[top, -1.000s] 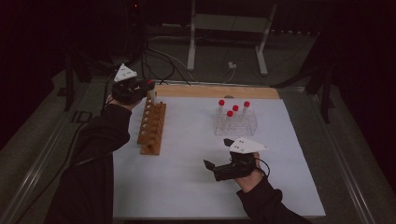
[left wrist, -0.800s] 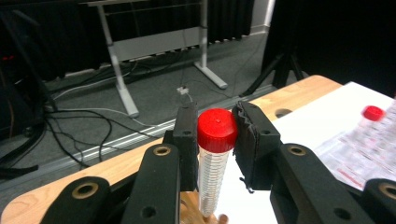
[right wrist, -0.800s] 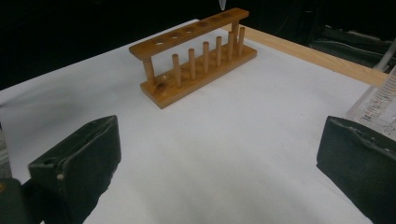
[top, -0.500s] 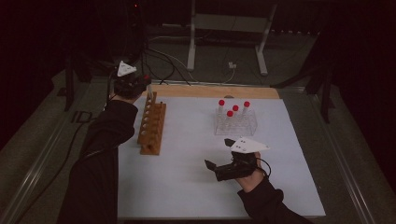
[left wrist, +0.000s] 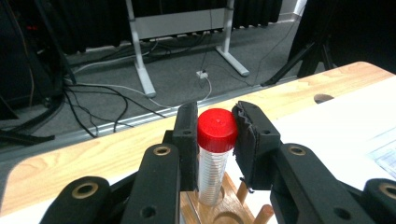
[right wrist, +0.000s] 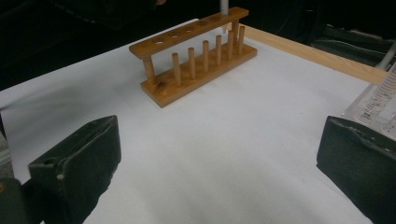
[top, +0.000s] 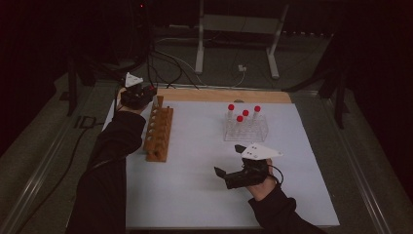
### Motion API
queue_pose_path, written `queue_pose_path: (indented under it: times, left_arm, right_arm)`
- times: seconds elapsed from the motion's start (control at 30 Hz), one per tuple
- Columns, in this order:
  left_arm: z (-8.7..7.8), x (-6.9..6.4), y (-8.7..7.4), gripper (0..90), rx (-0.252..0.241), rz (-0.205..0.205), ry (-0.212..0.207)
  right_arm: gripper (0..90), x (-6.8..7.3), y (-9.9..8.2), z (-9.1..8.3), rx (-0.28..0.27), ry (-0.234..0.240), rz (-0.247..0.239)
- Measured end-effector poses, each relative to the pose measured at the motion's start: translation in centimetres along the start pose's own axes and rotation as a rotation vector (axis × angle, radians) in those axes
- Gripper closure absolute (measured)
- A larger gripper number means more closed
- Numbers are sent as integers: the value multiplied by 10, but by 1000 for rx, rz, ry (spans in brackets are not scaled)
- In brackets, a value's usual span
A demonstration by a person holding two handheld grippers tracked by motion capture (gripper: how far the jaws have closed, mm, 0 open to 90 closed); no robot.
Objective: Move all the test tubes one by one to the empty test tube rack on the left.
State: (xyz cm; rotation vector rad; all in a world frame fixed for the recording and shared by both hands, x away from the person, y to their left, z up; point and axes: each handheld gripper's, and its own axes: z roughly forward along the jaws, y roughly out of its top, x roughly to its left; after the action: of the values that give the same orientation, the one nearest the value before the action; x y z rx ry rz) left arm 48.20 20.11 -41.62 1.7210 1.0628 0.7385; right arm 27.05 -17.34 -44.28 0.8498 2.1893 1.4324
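Clear graduated tube [left wrist: 212, 172] with a red screw cap [left wrist: 217, 129], upright, clamped just below the cap between the black pads of the left tongs [left wrist: 215, 140]. Lower end entering a hole at the far end of the wooden rack [top: 159, 134]. Rack: light wood, one row of holes above a row of pegs, lying lengthwise left of the desk's middle.

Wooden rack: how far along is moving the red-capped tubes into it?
Done: nothing seated; the wooden rack's visible holes look empty. In hand: the left gripper clamps one red-capped tube, its tip in the end hole at the rack's far end. Left: four capped tubes wait in the clear rack; the right gripper hangs open above the white mat.
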Motion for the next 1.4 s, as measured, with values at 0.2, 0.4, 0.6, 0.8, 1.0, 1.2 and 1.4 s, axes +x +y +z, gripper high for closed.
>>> queue_pose_path:
  times: [0.2, 0.4, 0.6, 0.8, 1.0, 1.2, 1.4]
  left_arm:
    - [5, -2, -11, 720, 15, 3, 0]
    - [9, -2, -19, 719, 27, -1, 2]
    - [12, -4, -21, 719, 57, 20, 10]
    - [14, -4, -21, 717, 77, 25, 11]
    - [12, -2, -22, 704, 72, 7, 2]
    - [0, -3, -15, 531, 60, -7, -10]
    - [-20, -7, -9, 333, 30, -12, -66]
  right_arm:
    - [0, 0, 0, 0, 3, 1, 3]
    - [0, 0, 0, 0, 1, 2, 2]
    - [0, 0, 0, 1, 5, 7, 3]
    - [0, 0, 0, 0, 3, 8, 7]
    - [0, -1, 1, -1, -2, 7, 8]
    - [0, -2, 3, -3, -19, 0, 9]
    - [0, -5, 6, -4, -28, 0, 7]
